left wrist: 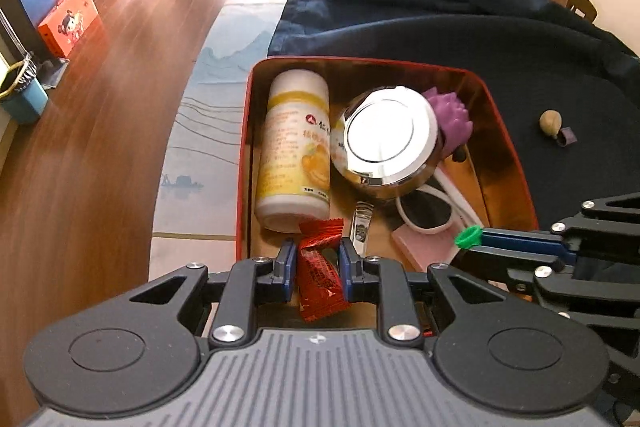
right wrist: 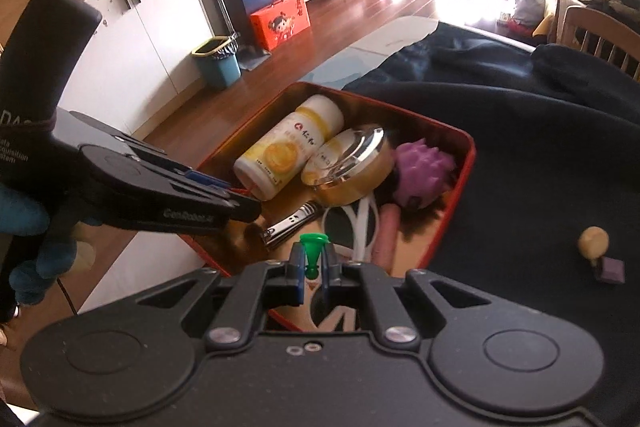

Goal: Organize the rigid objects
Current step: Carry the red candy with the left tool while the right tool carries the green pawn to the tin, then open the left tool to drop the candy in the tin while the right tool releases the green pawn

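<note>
Left gripper (left wrist: pixel 313 263): closed on a red sachet (left wrist: pixel 320 267), blue pads pressing its two flat sides, held just above the near edge of the tin.
Right gripper (right wrist: pixel 311 267): pinched tight on a small green peg (right wrist: pixel 312 251), flared head up, narrow stem between the pads, poised over the near corner of the tin.
Tin (left wrist: pixel 508 131): red outside, gold inside, open-topped, set on a dark blue cloth (left wrist: pixel 460 39) over the table.
Already inside: a white-and-yellow bottle (left wrist: pixel 294 147) lying on its side along the left wall; a round chrome-lidded jar (left wrist: pixel 386 143) leaning beside it; a purple spiky toy (left wrist: pixel 450 115) at the far right corner; nail clippers (left wrist: pixel 362 227); a pink block (left wrist: pixel 424 245); a white-framed dark oval item, identity unclear.
Left outside: a small tan nut-like piece (left wrist: pixel 549 123) touching a tiny purple cube (left wrist: pixel 568 138), on the cloth, well apart from the tin's right wall.
Sachet handling, judged: light, crinkly, slick foil; likely to crumple or slide; best held across the flat middle, as now.
Peg handling, judged: light, stiff plastic, tapered; apt to squirt out of the pads or roll once dropped; firmest hold on the stem below the head.
Chrome jar, judged: smooth, slippery and possibly heavy; better taken by the side wall than by the lid.
Step in hand, judged: both pieces ready for release into the tin's free near floor.
</note>
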The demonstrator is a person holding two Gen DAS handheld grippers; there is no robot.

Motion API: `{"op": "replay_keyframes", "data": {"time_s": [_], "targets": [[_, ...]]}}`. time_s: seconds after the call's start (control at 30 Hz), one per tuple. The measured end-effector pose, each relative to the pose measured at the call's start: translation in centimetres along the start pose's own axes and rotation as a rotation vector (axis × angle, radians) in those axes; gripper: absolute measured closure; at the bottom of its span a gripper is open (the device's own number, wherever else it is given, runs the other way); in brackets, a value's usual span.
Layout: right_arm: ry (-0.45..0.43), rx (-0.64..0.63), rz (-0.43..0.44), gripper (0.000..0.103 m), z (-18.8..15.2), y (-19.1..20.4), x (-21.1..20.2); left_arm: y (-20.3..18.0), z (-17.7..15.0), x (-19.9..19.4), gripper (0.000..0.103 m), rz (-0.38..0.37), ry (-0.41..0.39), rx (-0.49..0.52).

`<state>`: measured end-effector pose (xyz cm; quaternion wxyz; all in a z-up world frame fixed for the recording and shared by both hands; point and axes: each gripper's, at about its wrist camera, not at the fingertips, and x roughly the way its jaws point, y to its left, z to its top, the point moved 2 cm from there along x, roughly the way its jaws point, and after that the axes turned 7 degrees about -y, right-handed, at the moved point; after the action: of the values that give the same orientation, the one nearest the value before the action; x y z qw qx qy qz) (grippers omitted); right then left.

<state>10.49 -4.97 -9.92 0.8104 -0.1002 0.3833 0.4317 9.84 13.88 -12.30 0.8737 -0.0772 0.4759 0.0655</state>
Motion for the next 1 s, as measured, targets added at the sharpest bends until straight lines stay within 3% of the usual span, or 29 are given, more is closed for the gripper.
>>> {"op": "replay_keyframes", "data": {"time_s": [0.37, 0.87, 1.0], "targets": [[0.073, 0.033, 0.0, 0.096, -0.3, 0.3, 3.0, -0.4, 0.1, 1.1, 0.082, -0.028, 0.025, 0.052], [0.064, 0.029, 0.036, 0.07, -0.2, 0.7, 2.0, -0.4, 0.1, 1.1, 0.081, -0.047, 0.048, 0.037], [0.05, 0.033, 0.043, 0.065, -0.1, 0.6, 1.3, -0.3, 0.0, 0.8, 0.076, -0.05, 0.045, 0.031]]}}
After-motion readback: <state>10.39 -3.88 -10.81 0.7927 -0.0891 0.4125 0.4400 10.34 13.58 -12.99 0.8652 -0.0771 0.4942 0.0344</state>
